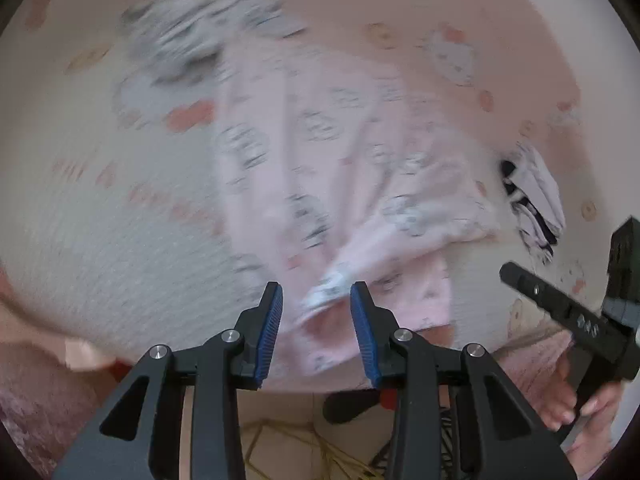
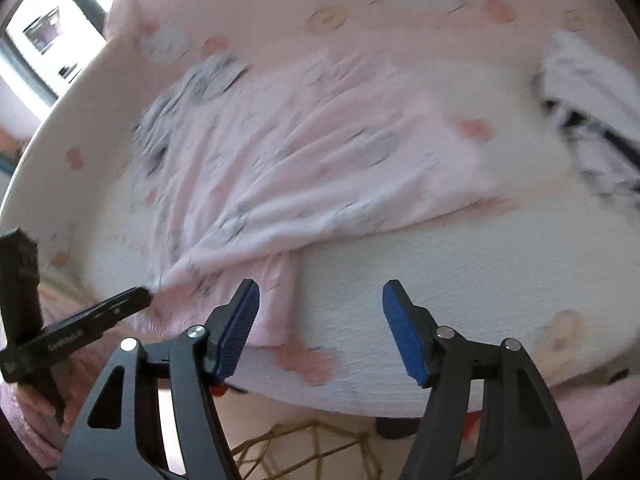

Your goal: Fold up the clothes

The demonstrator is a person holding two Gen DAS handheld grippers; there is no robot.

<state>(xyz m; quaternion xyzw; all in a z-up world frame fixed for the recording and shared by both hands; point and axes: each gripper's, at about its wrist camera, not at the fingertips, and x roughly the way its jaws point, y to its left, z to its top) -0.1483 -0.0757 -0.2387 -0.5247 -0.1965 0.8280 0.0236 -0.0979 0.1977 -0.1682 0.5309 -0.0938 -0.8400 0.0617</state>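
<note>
So my left gripper (image 1: pixel 316 330) sits open over the near hem of the pink cat-print garment (image 1: pixel 320 168), spread on the pink bedsheet (image 2: pixel 400 304). Right gripper (image 2: pixel 320 330) is wide open too, gripping nothing, beside the hem.

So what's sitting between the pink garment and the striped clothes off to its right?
Nothing. In the right wrist view, only bare patterned bedsheet separates the pink garment from the striped clothes. The left wrist view agrees, though blurred.
</note>
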